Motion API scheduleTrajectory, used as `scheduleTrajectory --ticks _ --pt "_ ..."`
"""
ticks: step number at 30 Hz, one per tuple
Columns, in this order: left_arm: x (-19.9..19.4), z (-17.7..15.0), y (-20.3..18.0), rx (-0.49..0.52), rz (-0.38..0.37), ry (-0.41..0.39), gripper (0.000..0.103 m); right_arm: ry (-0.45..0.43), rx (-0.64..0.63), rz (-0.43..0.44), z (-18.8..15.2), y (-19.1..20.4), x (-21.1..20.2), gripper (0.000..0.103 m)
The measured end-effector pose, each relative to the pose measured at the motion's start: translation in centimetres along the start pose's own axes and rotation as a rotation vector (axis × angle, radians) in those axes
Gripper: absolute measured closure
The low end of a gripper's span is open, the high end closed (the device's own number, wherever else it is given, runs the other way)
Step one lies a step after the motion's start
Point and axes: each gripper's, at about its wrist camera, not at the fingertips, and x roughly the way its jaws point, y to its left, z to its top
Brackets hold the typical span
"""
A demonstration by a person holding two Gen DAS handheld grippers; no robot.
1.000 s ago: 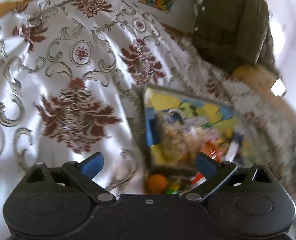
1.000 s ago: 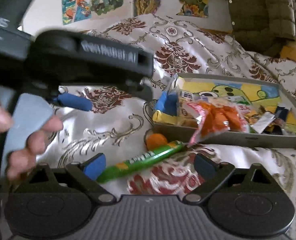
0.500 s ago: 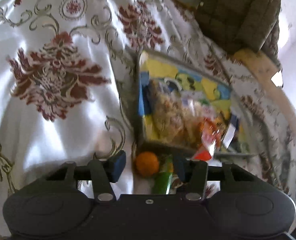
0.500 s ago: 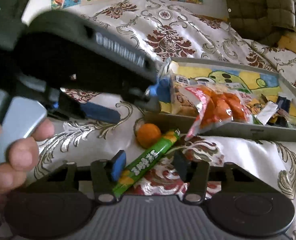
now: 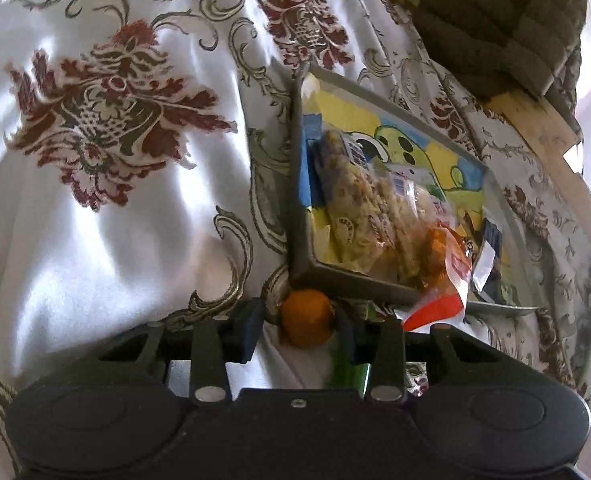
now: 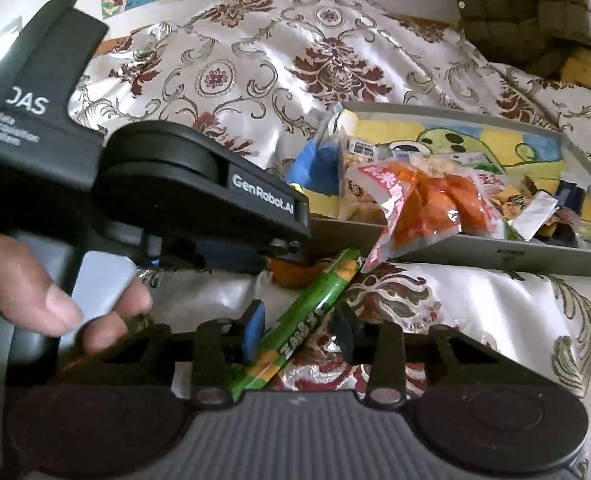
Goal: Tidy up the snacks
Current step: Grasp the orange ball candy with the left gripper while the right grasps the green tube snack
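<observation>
Left wrist view: the left tongs reach low over a patterned bedspread toward a small orange ball-shaped snack, which sits on the cloth just outside the near corner of the grey tray. The ball lies between the two pads, the right pad at its edge and the left pad a little apart, so the jaws are partly drawn in but not clamped on it. Inside the tray lie clear packets of pale crackers, and an orange-and-red snack bag hangs over the near wall. Only a sliver of green shows behind the right pad.

Right wrist view: that green sliver proves to be a long green snack stick. It lies on the bedspread with its long axis slanting from near-left to far-right, its far end pointing at the tray. The right tongs straddle its lower half, both pads standing clear of the wrapper, so they are released. The left tool's body hides most of the orange ball here. The right hand is nearer the stick, the left nearer the ball; closing across the stick's short side looks the natural grip.
</observation>
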Motion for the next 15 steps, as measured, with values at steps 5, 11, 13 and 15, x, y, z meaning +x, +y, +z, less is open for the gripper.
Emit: scheduleTrajectory --ticks 5,11,13,15 --pt "0.4 0.0 -0.4 0.010 0.006 0.016 0.060 0.006 0.012 0.008 -0.2 -0.5 0.2 0.059" --pt "0.7 -0.5 -1.8 0.085 0.053 0.008 0.058 -0.005 -0.005 0.004 -1.1 -1.3 -1.0 0.078" --pt "0.8 -0.8 -2.4 0.130 0.082 0.002 0.060 -0.003 -0.015 -0.003 -1.4 -1.9 -1.6 0.081" --pt "0.9 -1.0 -2.9 0.171 0.105 -0.004 0.060 0.005 -0.030 -0.013 -1.7 -2.4 -2.0 0.083"
